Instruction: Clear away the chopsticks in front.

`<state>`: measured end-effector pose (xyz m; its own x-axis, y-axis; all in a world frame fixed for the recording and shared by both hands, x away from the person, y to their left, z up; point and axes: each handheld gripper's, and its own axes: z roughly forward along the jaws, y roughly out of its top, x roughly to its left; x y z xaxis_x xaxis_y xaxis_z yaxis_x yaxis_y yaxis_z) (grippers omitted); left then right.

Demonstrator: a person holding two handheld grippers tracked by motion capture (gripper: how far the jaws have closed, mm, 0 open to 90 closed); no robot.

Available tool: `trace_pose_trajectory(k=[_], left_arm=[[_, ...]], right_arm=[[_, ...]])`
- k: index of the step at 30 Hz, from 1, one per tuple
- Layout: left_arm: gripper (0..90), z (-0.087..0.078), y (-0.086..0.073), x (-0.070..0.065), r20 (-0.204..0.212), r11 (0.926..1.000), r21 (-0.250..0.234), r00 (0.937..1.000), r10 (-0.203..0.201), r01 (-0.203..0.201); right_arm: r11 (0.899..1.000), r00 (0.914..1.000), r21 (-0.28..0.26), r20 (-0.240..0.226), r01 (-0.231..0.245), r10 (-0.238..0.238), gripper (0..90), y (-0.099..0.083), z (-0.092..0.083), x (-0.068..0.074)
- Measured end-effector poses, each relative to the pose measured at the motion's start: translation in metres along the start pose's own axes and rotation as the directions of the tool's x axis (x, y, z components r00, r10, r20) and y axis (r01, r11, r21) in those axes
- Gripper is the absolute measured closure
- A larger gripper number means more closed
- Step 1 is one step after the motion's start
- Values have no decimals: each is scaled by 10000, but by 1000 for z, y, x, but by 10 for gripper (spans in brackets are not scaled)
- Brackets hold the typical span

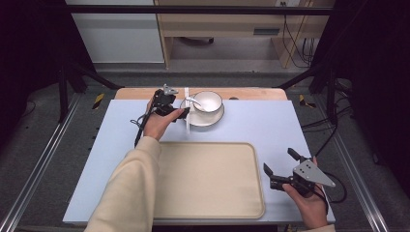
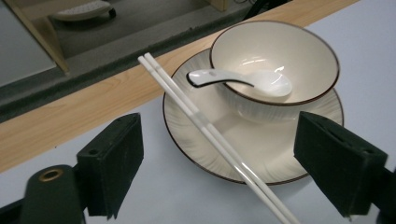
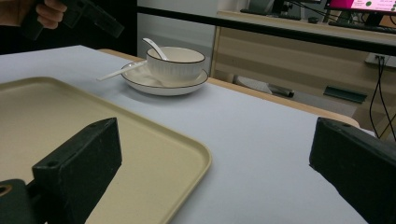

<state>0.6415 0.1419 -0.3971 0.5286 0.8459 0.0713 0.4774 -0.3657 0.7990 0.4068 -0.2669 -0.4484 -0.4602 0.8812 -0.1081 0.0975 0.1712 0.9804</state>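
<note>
Chopsticks (image 2: 219, 140), a white pair lying side by side, are what we see the left hand-held gripper (image 2: 219, 163) closing in on. They lie slantwise with their far ends over the rim of the saucer and their near ends running down past it toward the desk, and they pass between the two black jaws without either pad touching them.

Going from the largest thing down, we start with the desk (image 1: 270, 125), a pale blue top with a wooden strip along its far edge. On its near half lies the beige tray (image 1: 208, 179), bare in both the high view and the right gripper view. Behind the tray, near the far edge, stands the saucer (image 2: 261, 154), cream with a dark rim line. The bowl (image 2: 275, 60) sits on the saucer, toward its far side. A white spoon (image 2: 252, 80) rests in the bowl, its handle sticking out over the rim toward the chopsticks.

The left hand-held gripper hangs just left of the saucer in the high view, jaws standing wide apart, with nothing gripped. The right hand-held gripper (image 1: 280, 166) sits well apart from the crockery, at the tray's right edge near the desk's front corner, and its jaws are spread wide with nothing between them.
</note>
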Motion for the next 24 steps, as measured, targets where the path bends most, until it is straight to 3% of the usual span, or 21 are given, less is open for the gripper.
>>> trace_pose_trajectory(k=[5,13,15,24], left_arm=[[254,6,-4,-4,-356,9995,63,9989,-316,318],[366,15,-8,-11,-730,9993,233,9970,-277,294],[403,19,-10,-12,-937,9983,372,9947,-417,453],[522,34,-15,-17,-1098,9944,689,9913,-723,801]], right_arm=[[10000,10000,-2,4,22,-22,24,0,1,0],[10000,10000,44,30,25,-25,25,0,0,-2],[10000,10000,72,15,19,-20,26,0,1,-1],[9999,10000,112,50,-8,7,27,-1,0,-3]])
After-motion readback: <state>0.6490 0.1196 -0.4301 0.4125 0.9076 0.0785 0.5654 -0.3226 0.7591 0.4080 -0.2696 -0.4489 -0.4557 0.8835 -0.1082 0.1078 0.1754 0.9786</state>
